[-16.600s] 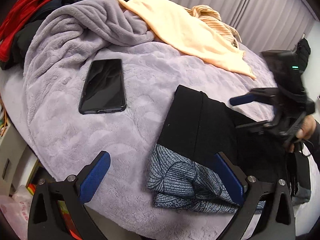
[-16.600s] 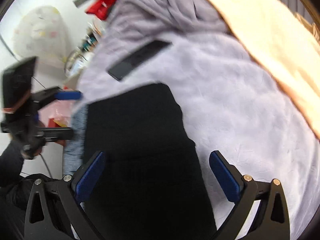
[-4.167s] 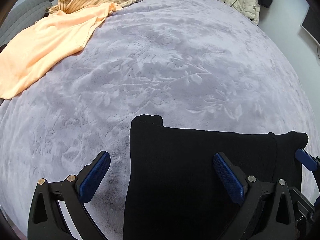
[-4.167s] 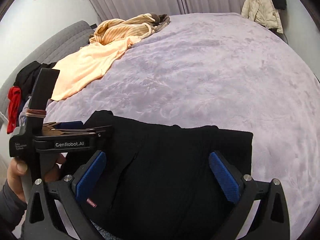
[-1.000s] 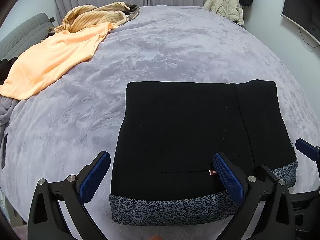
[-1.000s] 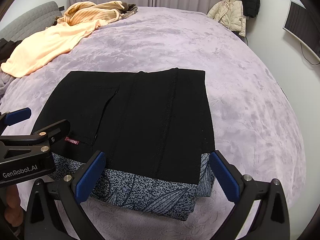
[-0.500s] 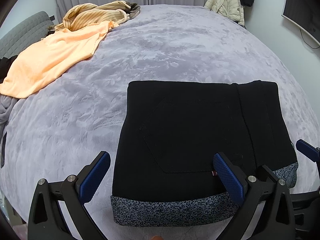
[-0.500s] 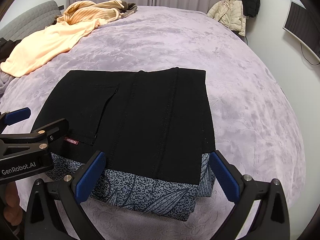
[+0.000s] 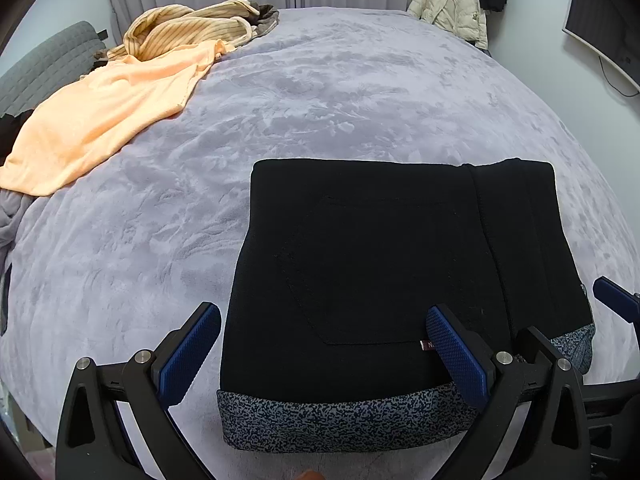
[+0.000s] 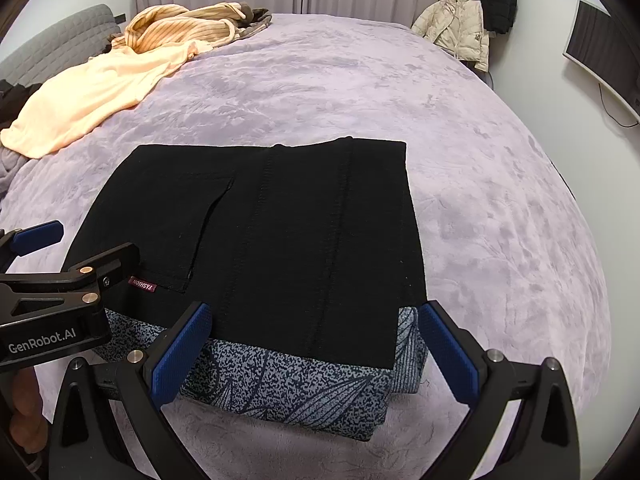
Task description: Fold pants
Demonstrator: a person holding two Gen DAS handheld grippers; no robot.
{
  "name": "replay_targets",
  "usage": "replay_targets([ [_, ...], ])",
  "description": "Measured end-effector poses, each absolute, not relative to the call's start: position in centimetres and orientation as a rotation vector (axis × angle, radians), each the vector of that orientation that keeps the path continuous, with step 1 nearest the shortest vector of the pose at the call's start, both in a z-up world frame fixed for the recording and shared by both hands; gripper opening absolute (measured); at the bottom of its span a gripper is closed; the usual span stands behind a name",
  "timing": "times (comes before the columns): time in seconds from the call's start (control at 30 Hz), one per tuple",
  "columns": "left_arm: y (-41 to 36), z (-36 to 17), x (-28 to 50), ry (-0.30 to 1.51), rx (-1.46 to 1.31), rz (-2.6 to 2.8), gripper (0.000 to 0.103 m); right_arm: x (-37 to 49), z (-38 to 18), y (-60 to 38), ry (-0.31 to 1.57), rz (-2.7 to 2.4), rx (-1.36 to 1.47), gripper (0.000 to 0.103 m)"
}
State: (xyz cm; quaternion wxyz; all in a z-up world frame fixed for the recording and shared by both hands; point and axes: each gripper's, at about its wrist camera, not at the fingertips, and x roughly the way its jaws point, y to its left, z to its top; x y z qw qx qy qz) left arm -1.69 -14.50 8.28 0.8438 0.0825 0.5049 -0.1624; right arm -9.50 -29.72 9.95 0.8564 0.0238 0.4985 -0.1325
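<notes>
The black pants (image 9: pixel 384 264) (image 10: pixel 272 224) lie folded into a flat rectangle on the lilac bed cover (image 9: pixel 320 92) (image 10: pixel 500 200). A grey speckled patterned layer (image 9: pixel 340 420) (image 10: pixel 304 384) shows under their near edge. My left gripper (image 9: pixel 324 352) is open just above the near left part of the pants, with nothing held. My right gripper (image 10: pixel 316 348) is open over the near right part, also holding nothing. The left gripper's body (image 10: pixel 52 300) shows at the left of the right wrist view, and one blue fingertip (image 9: pixel 614 304) of the right gripper shows at the right edge of the left wrist view.
A peach garment (image 9: pixel 108 112) (image 10: pixel 92 92) and a striped yellow one (image 9: pixel 188 24) (image 10: pixel 180 24) lie at the bed's far left. A cream jacket (image 9: pixel 452 4) (image 10: pixel 460 28) hangs by the far wall. A monitor (image 10: pixel 604 52) hangs on the right wall. A dark phone's edge (image 9: pixel 5 300) shows at far left.
Both grippers have drawn back a little from the folded pants, which lie still. Earlier the pants were turned on the bed to face the curtains.
</notes>
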Motion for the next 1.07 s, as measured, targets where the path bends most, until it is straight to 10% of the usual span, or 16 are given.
replay_targets([
  [1.07,-13.1,8.6,-2.6,1.051,0.163,-0.354,0.103,-10.1,10.4,-28.3,1.025,-0.271,0.050,0.103],
])
